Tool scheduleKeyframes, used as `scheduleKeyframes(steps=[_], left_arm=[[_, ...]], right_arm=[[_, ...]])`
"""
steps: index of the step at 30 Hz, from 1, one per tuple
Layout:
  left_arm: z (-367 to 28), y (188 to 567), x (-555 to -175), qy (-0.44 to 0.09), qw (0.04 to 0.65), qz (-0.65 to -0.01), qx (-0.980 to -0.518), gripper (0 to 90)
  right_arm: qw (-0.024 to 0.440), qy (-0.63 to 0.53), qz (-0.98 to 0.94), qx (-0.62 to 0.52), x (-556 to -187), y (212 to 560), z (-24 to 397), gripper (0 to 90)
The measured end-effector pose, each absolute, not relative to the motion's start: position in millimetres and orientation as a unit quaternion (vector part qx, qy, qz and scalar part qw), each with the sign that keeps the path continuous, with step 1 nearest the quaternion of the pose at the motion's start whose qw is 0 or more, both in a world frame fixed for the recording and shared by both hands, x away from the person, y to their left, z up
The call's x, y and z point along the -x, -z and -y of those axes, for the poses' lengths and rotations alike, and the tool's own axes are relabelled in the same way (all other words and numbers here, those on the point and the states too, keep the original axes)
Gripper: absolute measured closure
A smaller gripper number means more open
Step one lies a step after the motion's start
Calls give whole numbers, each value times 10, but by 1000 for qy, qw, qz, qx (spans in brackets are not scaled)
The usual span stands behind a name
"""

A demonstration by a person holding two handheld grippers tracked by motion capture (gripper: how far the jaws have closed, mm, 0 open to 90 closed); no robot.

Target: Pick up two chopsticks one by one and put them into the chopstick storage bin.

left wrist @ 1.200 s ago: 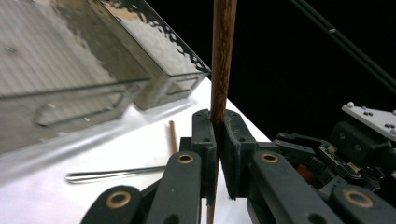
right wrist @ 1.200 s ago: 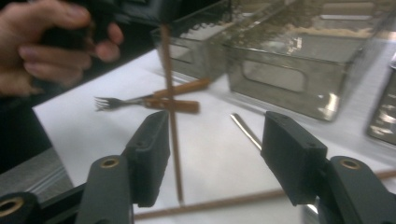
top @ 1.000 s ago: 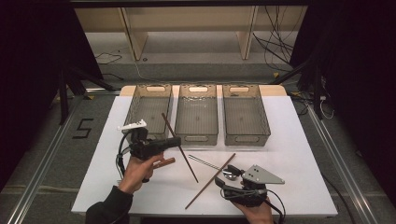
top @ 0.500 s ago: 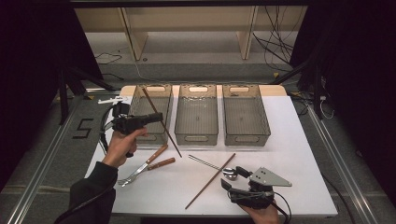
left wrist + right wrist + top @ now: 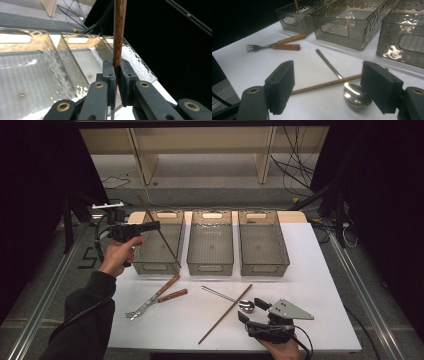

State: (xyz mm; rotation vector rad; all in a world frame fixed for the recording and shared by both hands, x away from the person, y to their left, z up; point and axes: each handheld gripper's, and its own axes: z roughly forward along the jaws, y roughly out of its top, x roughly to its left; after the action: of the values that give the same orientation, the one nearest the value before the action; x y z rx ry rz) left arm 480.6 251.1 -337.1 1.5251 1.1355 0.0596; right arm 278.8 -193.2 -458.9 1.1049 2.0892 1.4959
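Far left, above the table's near-left region: the left gripper [image 5: 150, 226], raised in the person's left hand [image 5: 119, 256], has its jaws clamped tight on a dark wooden chopstick [image 5: 159, 231]. In the left gripper view the chopstick [image 5: 119, 32] runs straight up between the pressed pads. From above, the stick slants from beyond the far rim of the left bin [image 5: 159, 266] down over that bin's open interior; whether its lower tip touches the bin floor cannot be told.

Centre: the middle bin [image 5: 210, 265] and the right bin [image 5: 263, 267] stand side by side with narrow gaps, their far rims close to the far edge of the white table [image 5: 320, 270]. In front of the bins lies a fork [image 5: 150, 302] with a wooden handle beside a second wooden-handled utensil [image 5: 172, 295]. A broad bare strip of table lies between these and the near edge.

Right of centre: a second chopstick [image 5: 225, 314] lies diagonally, crossing the metal spoon [image 5: 227, 298].

Right, at the near edge: the right gripper [image 5: 250, 310] rests low, its jaws having just been opening, now spread wide and gripping nothing. In the right gripper view the spoon bowl [image 5: 357, 95] and the chopstick [image 5: 324, 85] lie on the table between the pads, untouched. Open table extends to the right edge.
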Motion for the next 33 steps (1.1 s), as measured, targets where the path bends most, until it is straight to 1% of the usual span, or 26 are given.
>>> scheduleKeyframes(steps=[4,10,14,23,33], left_arm=[[-2578,3327,-4897,-35,577,-496,-648,844],[-2625,3258,-5012,-56,564,-503,-653,844],[-2677,3248,-5088,-60,557,-513,-650,844],[-2640,3421,-5224,-68,528,-535,-656,843],[-2533,3581,-5306,-59,507,-544,-666,842]], right_arm=[[171,-527,-735,-390,-2789,4591,1940,275],[170,-525,-737,-391,-2790,4606,1930,274],[171,-524,-737,-390,-2786,4604,1931,274],[171,-524,-738,-389,-2789,4608,1928,274],[169,-524,-738,-391,-2791,4611,1932,275]])
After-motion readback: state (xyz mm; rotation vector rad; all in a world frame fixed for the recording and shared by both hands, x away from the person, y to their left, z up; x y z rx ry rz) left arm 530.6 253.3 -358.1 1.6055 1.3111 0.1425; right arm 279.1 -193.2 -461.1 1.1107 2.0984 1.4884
